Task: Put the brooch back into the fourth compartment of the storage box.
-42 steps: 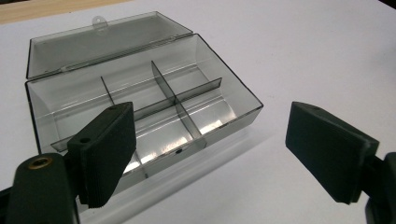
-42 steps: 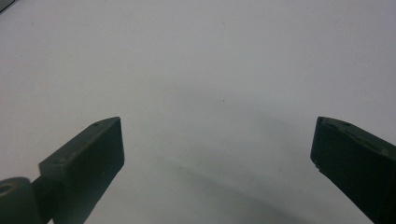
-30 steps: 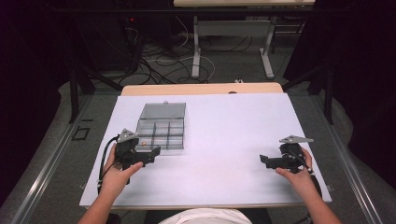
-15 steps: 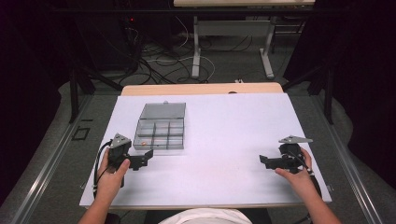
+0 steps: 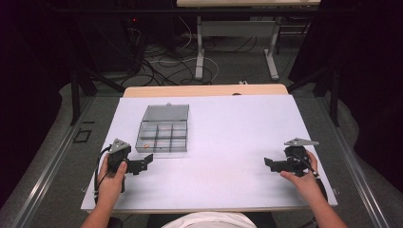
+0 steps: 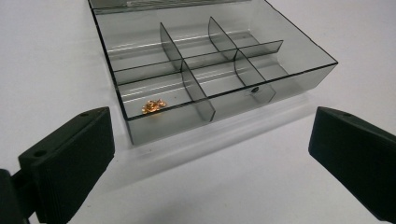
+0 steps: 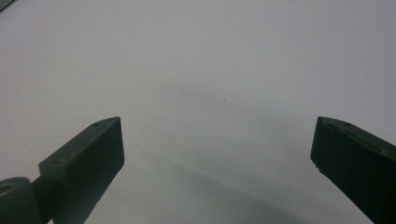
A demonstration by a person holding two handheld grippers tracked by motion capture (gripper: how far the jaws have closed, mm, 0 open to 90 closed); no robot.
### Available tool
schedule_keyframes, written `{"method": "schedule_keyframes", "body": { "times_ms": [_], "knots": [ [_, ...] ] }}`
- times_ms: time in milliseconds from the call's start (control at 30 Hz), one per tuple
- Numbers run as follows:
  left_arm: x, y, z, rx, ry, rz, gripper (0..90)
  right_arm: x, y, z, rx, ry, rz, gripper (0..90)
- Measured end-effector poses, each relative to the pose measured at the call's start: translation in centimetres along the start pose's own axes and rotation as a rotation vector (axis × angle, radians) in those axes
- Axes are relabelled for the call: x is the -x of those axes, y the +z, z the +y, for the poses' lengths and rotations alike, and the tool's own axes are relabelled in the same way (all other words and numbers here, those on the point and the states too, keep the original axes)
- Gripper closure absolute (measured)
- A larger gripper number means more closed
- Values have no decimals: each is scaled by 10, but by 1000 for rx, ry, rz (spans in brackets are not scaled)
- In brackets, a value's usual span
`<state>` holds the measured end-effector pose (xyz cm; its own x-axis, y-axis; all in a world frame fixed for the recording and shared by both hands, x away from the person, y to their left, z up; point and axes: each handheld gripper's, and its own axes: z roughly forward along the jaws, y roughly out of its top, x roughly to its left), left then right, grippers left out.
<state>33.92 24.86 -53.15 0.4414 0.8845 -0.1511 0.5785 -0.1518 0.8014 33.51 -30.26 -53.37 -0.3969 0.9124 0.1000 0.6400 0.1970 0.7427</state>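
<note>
The left gripper view looks along the left hand-held gripper, and its two black jaws stand wide apart with nothing between them but bare table. Just past the jaws sits a clear grey box with its lid open. Thin walls cut the box into small rooms. A little orange-gold thing lies in the near left corner room, close to the front wall. It is too small to tell what it is. The other rooms that can be seen look bare.

In the high view, the left hand-held gripper is low on the left side of the table, held by the person's left hand. Its jaws point to the right, and the box is just beyond them, near but not touching. The lid lies flat behind the box.

The right hand-held gripper is far over on the right side of the table, held by the right hand. It is well apart from the box. In the right gripper view, the right hand-held gripper has its jaws wide apart too, holding nothing, with the plain white table in front of them.

The white table has a wooden edge at the back. Behind it, on the floor, lie dark cables and the legs of another table.
</note>
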Motion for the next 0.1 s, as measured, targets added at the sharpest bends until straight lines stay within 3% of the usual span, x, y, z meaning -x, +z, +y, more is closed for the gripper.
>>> {"method": "schedule_keyframes", "body": {
  "times_ms": [100],
  "knots": [
    [0, 1, -1, -4, 1, 0, 1, 0, 0, 0, 1, 1, 1, 27]
  ]
}}
